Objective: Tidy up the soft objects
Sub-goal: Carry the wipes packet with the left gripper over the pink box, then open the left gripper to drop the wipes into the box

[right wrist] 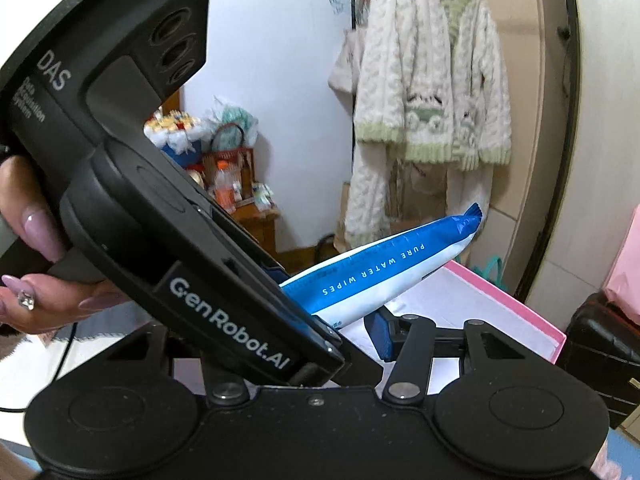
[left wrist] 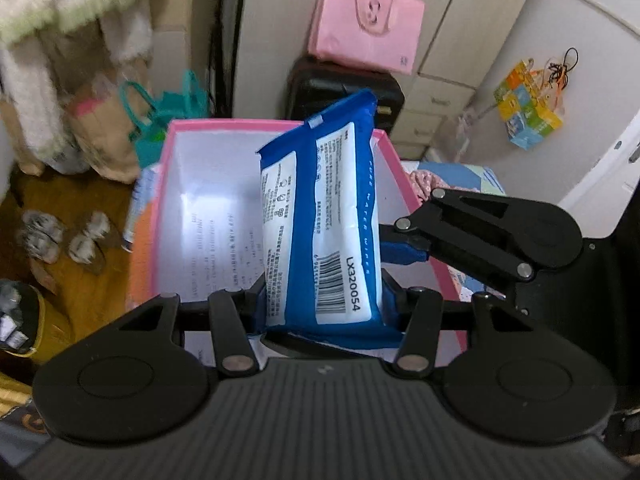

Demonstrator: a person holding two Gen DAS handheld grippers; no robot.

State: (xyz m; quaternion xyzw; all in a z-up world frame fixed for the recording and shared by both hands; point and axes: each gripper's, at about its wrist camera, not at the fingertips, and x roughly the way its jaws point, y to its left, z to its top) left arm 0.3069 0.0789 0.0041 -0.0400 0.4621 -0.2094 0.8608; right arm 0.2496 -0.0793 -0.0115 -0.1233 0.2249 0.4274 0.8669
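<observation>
Pack of wet wipes (left wrist: 320, 220): soft, pillow-shaped pouch in glossy blue and white film, crimped serrated seals at both ends, barcode and small print on its back panel, "PURE WATER WIPES" along one side; held upright, tilted slightly, over a pink-rimmed cardboard box (left wrist: 276, 122). Left gripper (left wrist: 322, 308): matte black, blue-padded jaws clamped on the pouch's lower end. Right gripper (right wrist: 352, 332): matte black, one blue pad (right wrist: 380, 336) visible just beside the pouch's lower side, the other finger hidden behind the left unit's body; whether it is closed or parted cannot be told, nor contact with the pouch. Box: rectangular, smooth white interior with faint printed text on the floor, straight pink edges, interior unoccupied beneath and left of the pouch. Hand (right wrist: 36, 264) with long glossy nails around the left unit's handle. Cable-knit cream cardigan (right wrist: 432, 92) with green ribbed trim hanging behind.
</observation>
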